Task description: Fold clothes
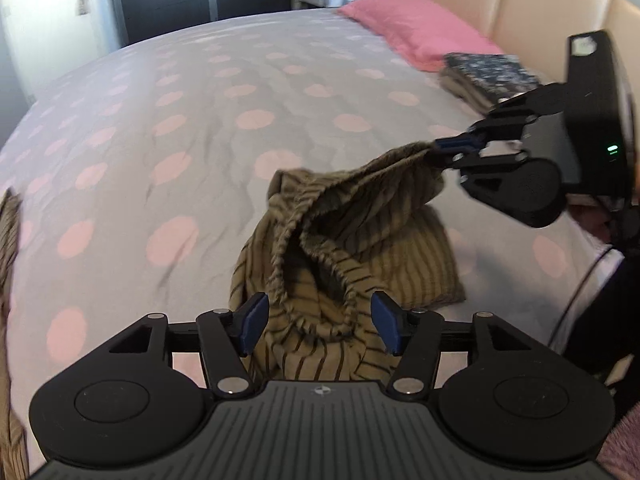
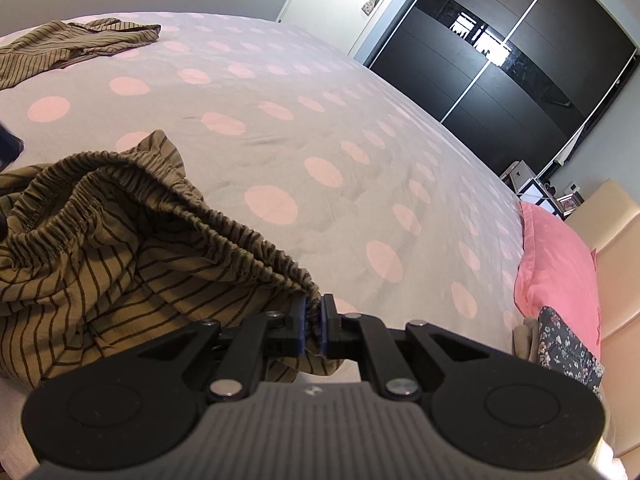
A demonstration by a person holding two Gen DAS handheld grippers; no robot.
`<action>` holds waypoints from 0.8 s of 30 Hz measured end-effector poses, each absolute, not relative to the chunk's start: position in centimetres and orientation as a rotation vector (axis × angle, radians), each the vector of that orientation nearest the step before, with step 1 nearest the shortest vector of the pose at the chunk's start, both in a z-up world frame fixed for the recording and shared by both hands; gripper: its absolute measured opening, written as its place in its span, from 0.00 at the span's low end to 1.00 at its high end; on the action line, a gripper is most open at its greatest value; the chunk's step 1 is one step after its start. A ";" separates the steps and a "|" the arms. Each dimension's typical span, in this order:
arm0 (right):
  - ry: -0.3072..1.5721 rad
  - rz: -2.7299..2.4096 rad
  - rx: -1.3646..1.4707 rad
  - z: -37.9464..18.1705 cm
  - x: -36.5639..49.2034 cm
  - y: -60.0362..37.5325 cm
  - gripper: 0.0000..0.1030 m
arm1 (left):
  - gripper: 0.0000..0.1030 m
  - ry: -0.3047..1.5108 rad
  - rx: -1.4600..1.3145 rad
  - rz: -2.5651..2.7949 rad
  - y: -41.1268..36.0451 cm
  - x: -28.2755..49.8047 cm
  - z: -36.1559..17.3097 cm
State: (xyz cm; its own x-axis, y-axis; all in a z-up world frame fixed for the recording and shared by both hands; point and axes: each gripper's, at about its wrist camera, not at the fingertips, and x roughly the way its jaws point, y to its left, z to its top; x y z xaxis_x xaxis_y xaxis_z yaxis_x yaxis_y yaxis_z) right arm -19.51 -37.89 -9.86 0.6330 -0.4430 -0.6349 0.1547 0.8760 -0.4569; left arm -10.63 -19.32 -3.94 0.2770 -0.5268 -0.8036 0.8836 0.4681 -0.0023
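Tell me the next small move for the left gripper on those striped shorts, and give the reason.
Probably close the left gripper on the elastic waistband that lies between its open blue pads. The right gripper is already shut on the waistband's other end and holds the striped shorts partly off the bedspread, so a second grip would let the garment be stretched flat for folding.

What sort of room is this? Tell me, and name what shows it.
Most likely a bedroom: a bed with a dotted cover, a pink pillow against a padded headboard, and a dark sliding wardrobe beside a door.
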 end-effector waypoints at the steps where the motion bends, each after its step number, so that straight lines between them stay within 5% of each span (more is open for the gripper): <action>1: 0.817 -0.351 -0.382 -9.8 -19.5 -37.9 0.08 | 0.53 0.842 0.500 -0.969 -19.4 -11.0 -4.2; 19: 0.820 -0.341 -0.408 -10.2 -20.0 -37.4 0.08 | 0.51 0.795 0.330 -0.687 -21.2 -13.5 -6.7; 24: 0.823 -0.350 -0.416 -10.4 -20.1 -37.6 0.08 | 0.18 0.830 0.278 -0.632 -20.8 -12.1 -6.6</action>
State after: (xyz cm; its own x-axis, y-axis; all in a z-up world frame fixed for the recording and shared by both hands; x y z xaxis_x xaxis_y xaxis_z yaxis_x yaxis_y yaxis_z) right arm -20.09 -37.58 -10.41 0.6316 -0.4535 -0.6288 0.1382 0.8639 -0.4843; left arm -12.09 -20.79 -6.60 0.5061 -0.4118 -0.7578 0.6210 0.7837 -0.0111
